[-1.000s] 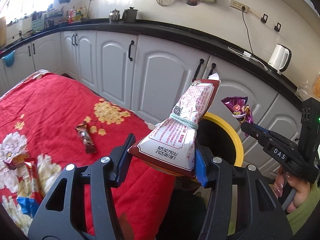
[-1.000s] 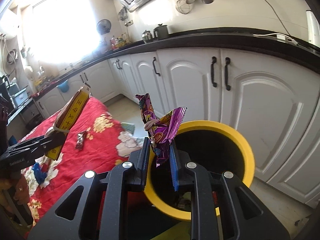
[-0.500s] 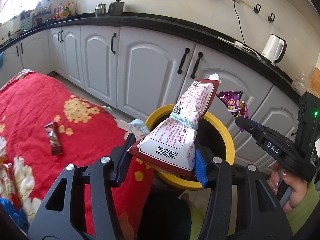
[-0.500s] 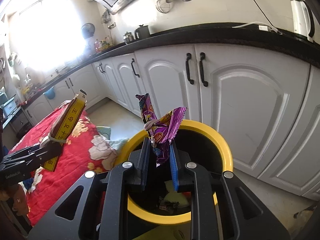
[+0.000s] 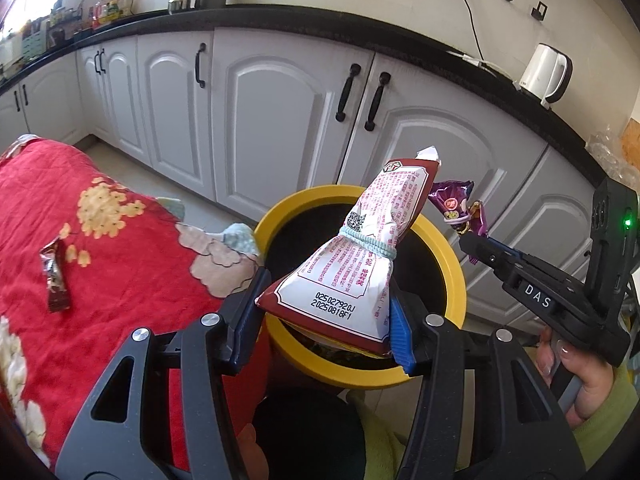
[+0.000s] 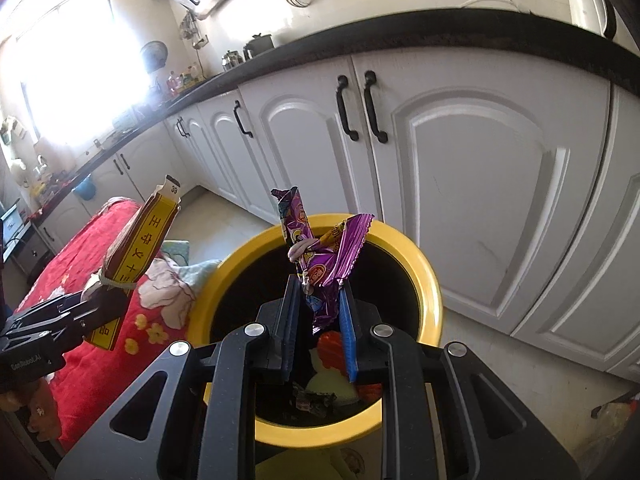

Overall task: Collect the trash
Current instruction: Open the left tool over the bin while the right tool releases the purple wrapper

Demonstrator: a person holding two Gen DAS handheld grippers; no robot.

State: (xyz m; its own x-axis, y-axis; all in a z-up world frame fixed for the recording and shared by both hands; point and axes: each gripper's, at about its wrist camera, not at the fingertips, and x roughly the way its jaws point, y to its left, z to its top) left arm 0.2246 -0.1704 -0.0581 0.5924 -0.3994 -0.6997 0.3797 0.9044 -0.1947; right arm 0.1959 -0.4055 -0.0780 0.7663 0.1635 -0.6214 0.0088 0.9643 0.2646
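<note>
Now my left gripper has its jaws clamped on a white-and-maroon snack bag, tied with a band, above the yellow-rimmed trash bin. My right gripper grips a crumpled purple wrapper over the bin's opening. One small wrapper lies on the red floral cloth.
</note>
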